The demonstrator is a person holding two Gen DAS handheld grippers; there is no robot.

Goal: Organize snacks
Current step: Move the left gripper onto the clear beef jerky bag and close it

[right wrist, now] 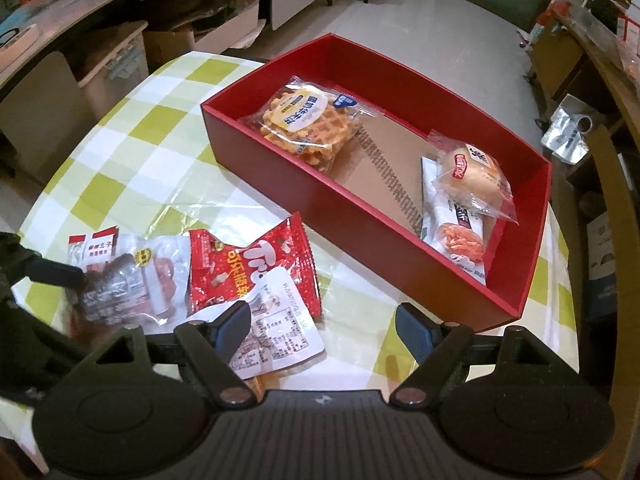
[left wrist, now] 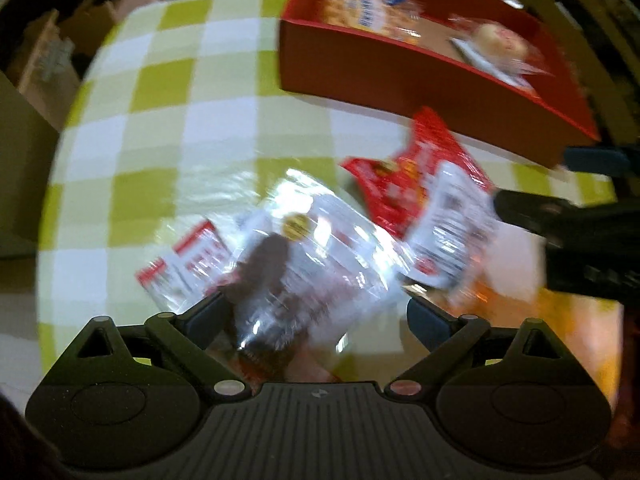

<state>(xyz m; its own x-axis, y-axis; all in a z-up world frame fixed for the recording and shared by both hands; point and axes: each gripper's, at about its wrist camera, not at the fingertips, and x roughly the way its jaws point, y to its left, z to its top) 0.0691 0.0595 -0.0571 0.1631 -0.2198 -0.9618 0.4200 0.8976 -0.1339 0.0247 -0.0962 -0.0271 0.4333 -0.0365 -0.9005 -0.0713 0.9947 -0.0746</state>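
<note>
A red box (right wrist: 404,236) on the checked table holds a waffle pack (right wrist: 304,120), a bun pack (right wrist: 476,172) and a white snack pack (right wrist: 456,236); it also shows in the left wrist view (left wrist: 360,76). Loose on the table lie a clear pack with dark snack (left wrist: 304,248), a red bag (right wrist: 256,268) and a white-labelled pack (right wrist: 280,340). My left gripper (left wrist: 316,312) is open with its fingers either side of the clear pack (right wrist: 132,280). My right gripper (right wrist: 324,328) is open and empty, over the white-labelled pack's edge.
The table has a green and white checked cloth (right wrist: 132,148). A brown card with a spiral binding (right wrist: 392,168) lies on the box floor. Cardboard boxes (right wrist: 176,40) and shelves stand beyond the table's far edge. A wooden chair (right wrist: 612,208) stands at the right.
</note>
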